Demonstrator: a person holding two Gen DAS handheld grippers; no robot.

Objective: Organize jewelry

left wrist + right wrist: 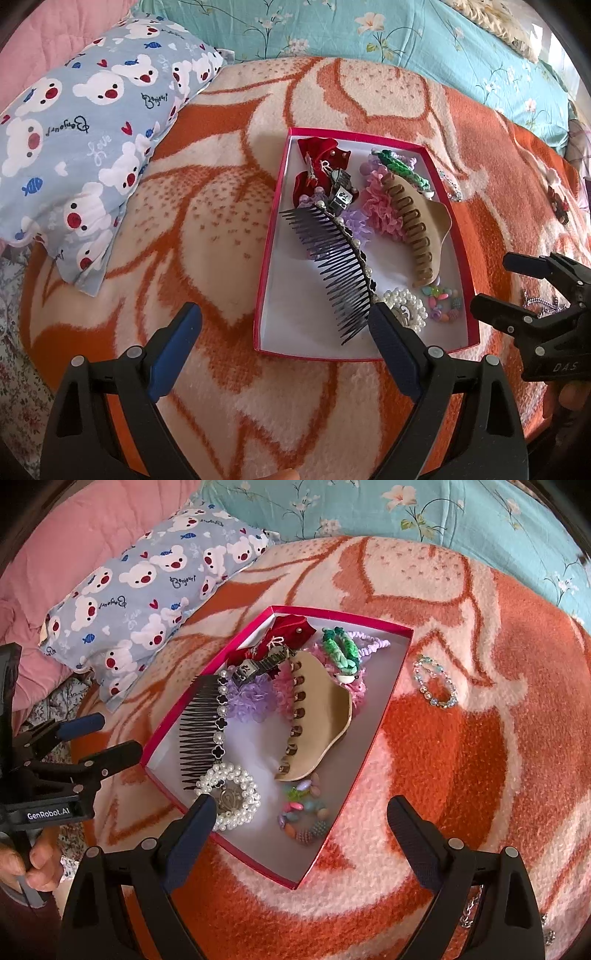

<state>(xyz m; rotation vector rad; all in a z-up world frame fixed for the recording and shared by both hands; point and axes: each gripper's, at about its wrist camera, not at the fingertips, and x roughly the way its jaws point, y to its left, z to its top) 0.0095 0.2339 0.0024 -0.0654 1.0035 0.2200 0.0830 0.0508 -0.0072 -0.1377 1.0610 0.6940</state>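
Note:
A red-rimmed box (291,295) (258,842) lies on an orange and cream blanket. It holds a black comb (332,258) (197,731), a beige hair claw (417,229) (321,716), a pearl bracelet (207,779), a coloured bead bracelet (312,829), scrunchies, a green braided band and a red bow. A pale blue bead bracelet (436,681) rests on the blanket right of the box. My left gripper (286,325) (107,738) hovers open over the box's near left corner. Over the near right corner, my right gripper (301,812) (511,286) stands open. Neither holds anything.
A bear-print pillow (85,147) (147,590) lies left of the box, with a teal floral quilt (369,26) behind. A silver chain (543,302) (471,908) and a dark red ornament (559,206) lie on the blanket at the right. A hand (37,864) holds the left gripper.

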